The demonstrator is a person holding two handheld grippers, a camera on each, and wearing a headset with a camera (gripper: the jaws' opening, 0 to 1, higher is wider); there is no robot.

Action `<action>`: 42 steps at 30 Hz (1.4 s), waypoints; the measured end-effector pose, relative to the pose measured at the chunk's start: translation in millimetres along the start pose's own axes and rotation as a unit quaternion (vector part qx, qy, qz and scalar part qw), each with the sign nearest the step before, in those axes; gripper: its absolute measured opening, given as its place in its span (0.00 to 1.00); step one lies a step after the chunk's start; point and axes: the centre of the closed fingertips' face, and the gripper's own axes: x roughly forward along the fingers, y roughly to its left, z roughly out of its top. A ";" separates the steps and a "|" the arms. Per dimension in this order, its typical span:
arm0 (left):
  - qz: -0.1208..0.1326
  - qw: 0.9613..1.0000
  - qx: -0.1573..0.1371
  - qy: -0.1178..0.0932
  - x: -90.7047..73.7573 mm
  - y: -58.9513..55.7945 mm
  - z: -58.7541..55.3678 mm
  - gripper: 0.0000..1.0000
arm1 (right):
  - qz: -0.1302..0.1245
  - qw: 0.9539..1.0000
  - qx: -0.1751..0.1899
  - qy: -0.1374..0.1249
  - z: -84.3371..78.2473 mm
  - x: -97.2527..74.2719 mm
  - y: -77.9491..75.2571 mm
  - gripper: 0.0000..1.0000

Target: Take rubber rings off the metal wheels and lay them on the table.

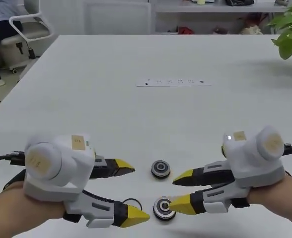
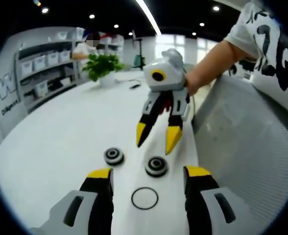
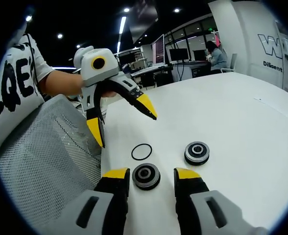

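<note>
1. While you've got both grippers down low over the white table [image 1: 136, 114], your left gripper [image 1: 132, 192] has its jaws spread wide with nothing pinched between them.
2. One loose rubber ring [image 2: 144, 198] lies flat on the table, right in the gap between the left jaws, and it touches neither of them.
3. Your right gripper [image 1: 177, 191] is spread open too, with its yellow tips pointing across at the left one.
4. The near wheel [image 3: 146, 176] sits between the right jaw tips. One tip is just beside it and there's a gap on the other side, so it isn't clamped.
5. The far wheel [image 1: 160, 168] lies flat a little beyond the near one, between the two grippers' upper tips and clear of both.
6. Both wheels have dark rims, so honestly I can't tell whether a ring is on either one.
7. Farther back on the table there's a white power strip [image 1: 173, 82], and a green plant [image 1: 290, 34] stands at the right edge.
</note>
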 end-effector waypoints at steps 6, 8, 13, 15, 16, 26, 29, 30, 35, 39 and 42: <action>-0.005 1.000 -0.008 0.003 5.0 0.3 -3.1 0.55 | 0.000 1.000 -0.009 0.010 -7.9 -1.2 -1.0 0.32; -0.007 1.000 -0.011 0.003 6.7 0.1 -3.6 0.55 | 0.001 1.000 -0.010 0.014 -10.8 -0.4 -0.3 0.32; -0.015 1.000 -0.009 0.011 13.7 -4.4 -6.8 0.53 | 0.007 0.999 -0.021 0.027 -17.6 3.2 2.3 0.30; -0.018 1.000 -0.010 0.013 16.7 -6.0 -7.7 0.52 | 0.009 0.999 -0.026 0.030 -19.5 4.7 4.0 0.29; -0.020 1.000 -0.010 0.013 17.7 -6.7 -7.7 0.52 | 0.010 0.999 -0.028 0.032 -20.4 5.4 4.4 0.28; -0.035 0.999 -0.033 0.014 28.5 -9.3 -10.6 0.46 | 0.012 0.998 -0.035 0.043 -27.1 10.5 4.7 0.24; -0.036 0.999 -0.036 0.016 29.7 -9.5 -12.2 0.44 | 0.012 0.998 -0.033 0.044 -29.2 11.5 3.7 0.24; -0.036 0.999 -0.037 0.016 30.3 -9.6 -12.1 0.43 | 0.012 0.998 -0.033 0.045 -29.9 11.8 4.0 0.23; -0.041 0.998 -0.040 0.016 35.7 -11.7 -11.3 0.41 | 0.014 0.998 -0.034 0.047 -32.0 13.1 4.3 0.21; -0.047 0.998 -0.035 0.022 40.5 -14.5 -12.1 0.38 | 0.015 0.998 -0.036 0.049 -33.9 13.5 4.4 0.18; -0.050 0.998 -0.029 0.029 44.2 -15.8 -14.0 0.36 | 0.015 0.998 -0.035 0.048 -33.9 13.5 4.2 0.17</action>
